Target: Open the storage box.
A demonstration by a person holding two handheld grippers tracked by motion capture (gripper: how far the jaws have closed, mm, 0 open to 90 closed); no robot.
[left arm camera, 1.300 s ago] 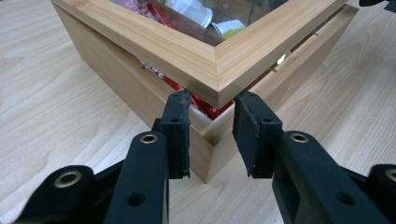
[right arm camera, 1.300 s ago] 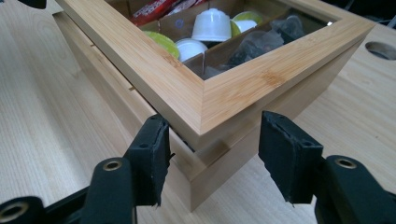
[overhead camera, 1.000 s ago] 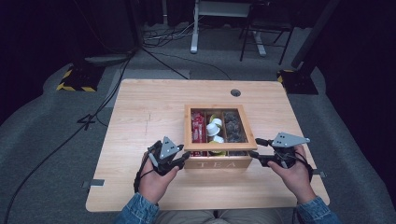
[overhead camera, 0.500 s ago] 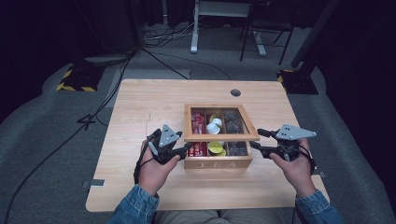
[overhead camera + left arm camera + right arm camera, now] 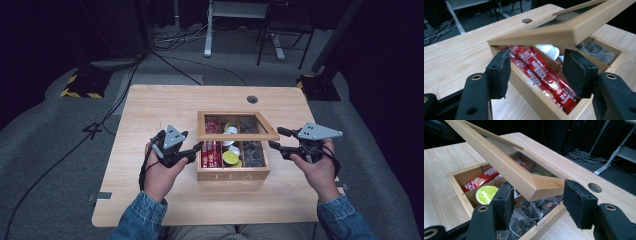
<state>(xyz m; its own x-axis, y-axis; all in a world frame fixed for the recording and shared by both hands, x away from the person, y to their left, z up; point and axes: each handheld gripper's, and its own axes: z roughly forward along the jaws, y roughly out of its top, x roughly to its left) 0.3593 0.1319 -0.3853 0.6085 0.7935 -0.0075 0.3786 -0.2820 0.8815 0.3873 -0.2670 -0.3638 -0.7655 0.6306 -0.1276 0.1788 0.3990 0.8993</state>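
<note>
A wooden tea box marked TEA sits mid-table, its glazed lid tilted up at the front. Inside are red sachets, a green capsule, a white cup and bagged tea. My right gripper is at the box's right side, and the lid's front right corner lies over its spread jaws. My left gripper is at the box's left wall. Its jaws have just been opening and stand apart around that wall, pads off the wood.
The light wood table has a cable hole behind the box. Beyond its far edge are desk legs, floor cables and black-and-yellow floor plates. Denim sleeves come in from the bottom edge.
The lid's front edge has risen from nearly closed to clearly tilted, and the right gripper has gone up with it. The left gripper's jaws have spread apart at the box's left wall.
</note>
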